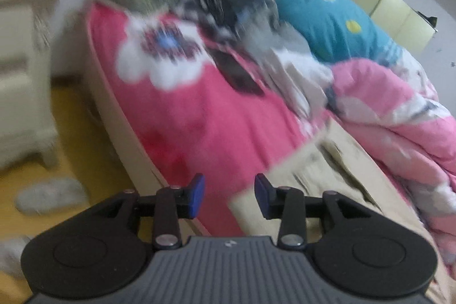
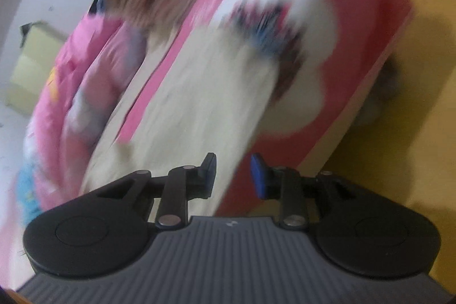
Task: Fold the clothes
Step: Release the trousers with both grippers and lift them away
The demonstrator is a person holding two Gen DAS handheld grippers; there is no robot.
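lying beyond both grippers, seemingly: cream garment [image 2: 199, 93] (blurred) | left gripper [image 1: 229, 194] released | right gripper [image 2: 233, 175] released

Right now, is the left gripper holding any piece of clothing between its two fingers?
No. The left gripper has its blue pads apart with nothing between them, and the cream garment lies on the pink bed cover beyond it.

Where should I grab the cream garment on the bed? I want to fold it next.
Take the cream garment by its near corner, coming in low from the bed's edge. It seems to lie flat on the pink sheet with that corner closest to the open left gripper; blur hides finer detail.
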